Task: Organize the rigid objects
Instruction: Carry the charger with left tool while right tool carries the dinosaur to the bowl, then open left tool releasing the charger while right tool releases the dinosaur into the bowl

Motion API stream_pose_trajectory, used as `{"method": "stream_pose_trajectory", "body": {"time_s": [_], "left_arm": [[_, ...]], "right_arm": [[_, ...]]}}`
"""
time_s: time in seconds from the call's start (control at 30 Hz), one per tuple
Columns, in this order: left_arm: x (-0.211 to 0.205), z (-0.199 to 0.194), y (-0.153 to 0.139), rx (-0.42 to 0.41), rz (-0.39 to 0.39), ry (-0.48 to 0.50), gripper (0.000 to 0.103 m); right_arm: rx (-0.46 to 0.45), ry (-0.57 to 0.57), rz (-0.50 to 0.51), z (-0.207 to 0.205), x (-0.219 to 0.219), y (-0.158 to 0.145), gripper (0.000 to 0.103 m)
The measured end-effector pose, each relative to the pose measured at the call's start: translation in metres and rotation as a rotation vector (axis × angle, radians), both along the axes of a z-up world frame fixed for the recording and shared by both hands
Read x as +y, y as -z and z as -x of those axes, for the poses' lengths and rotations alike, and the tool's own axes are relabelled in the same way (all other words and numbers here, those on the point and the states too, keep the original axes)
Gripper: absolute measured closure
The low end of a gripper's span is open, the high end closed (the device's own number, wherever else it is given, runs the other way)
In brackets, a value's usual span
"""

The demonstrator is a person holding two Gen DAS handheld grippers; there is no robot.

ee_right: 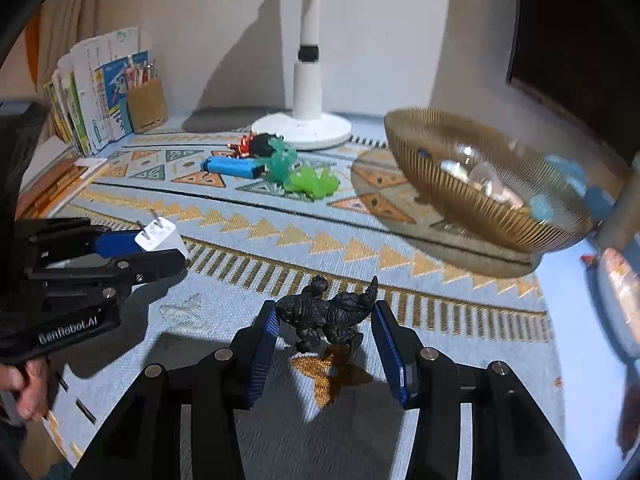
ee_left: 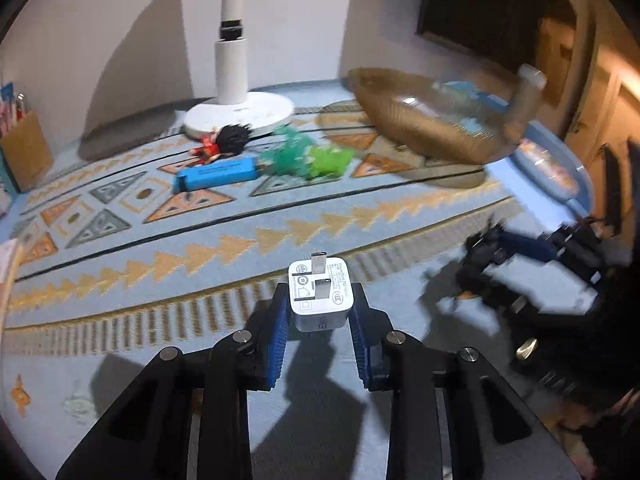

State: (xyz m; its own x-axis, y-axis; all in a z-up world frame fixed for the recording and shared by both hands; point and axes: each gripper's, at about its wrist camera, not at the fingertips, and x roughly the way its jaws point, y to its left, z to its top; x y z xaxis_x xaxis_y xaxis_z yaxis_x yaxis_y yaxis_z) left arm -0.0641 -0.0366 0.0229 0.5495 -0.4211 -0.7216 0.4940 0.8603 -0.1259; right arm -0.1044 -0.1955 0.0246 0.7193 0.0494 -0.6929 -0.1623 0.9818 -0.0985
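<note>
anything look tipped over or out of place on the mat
Yes. The doll lies on its side against the lamp base rather than standing. The amber bowl looks tilted, its rim higher on the far side, though blur makes that uncertain. The blue box and green toys lie loose on the mat.

"GenRobot.AI" in white on side of left gripper (ee_right: 160,250) body. White charger (ee_left: 320,296), held in that gripper: cert marks + tiny print, unreadable.

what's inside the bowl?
The bowl holds a few pale pieces and something light blue near its right rim; blur and the ribbed tinted wall hide what they are and anything beneath.
</note>
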Motion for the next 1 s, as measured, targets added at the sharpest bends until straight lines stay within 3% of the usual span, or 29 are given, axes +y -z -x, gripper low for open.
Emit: {"method": "stream_pose_trajectory", "body": {"time_s": [0.13, 0.2, 0.4, 0.63, 0.83, 1.0], "left_arm": [[-0.008, 0.008, -0.031, -0.046, 0.037, 0.040, 0.078], [-0.014, 0.012, -0.050, -0.075, 0.056, 0.072, 0.078], [-0.044, 0.010, -0.113, -0.168, 0.129, 0.159, 0.078], [-0.085, -0.014, -0.163, -0.254, 0.147, 0.220, 0.078], [-0.111, -0.057, -0.175, -0.283, 0.139, 0.194, 0.077], [-0.135, -0.094, -0.149, -0.231, 0.114, 0.182, 0.077]], "right_arm": [[-0.025, -0.002, 0.079, 0.014, 0.008, 0.000, 0.056], [-0.038, 0.044, 0.193, 0.022, 0.012, 0.002, 0.056], [-0.077, 0.064, 0.147, 0.038, -0.009, -0.027, 0.056], [-0.204, 0.245, 0.099, 0.017, -0.088, -0.100, 0.056], [-0.243, 0.420, -0.009, -0.030, -0.170, -0.144, 0.056], [-0.192, 0.447, -0.079, -0.076, -0.214, -0.133, 0.056]]}}
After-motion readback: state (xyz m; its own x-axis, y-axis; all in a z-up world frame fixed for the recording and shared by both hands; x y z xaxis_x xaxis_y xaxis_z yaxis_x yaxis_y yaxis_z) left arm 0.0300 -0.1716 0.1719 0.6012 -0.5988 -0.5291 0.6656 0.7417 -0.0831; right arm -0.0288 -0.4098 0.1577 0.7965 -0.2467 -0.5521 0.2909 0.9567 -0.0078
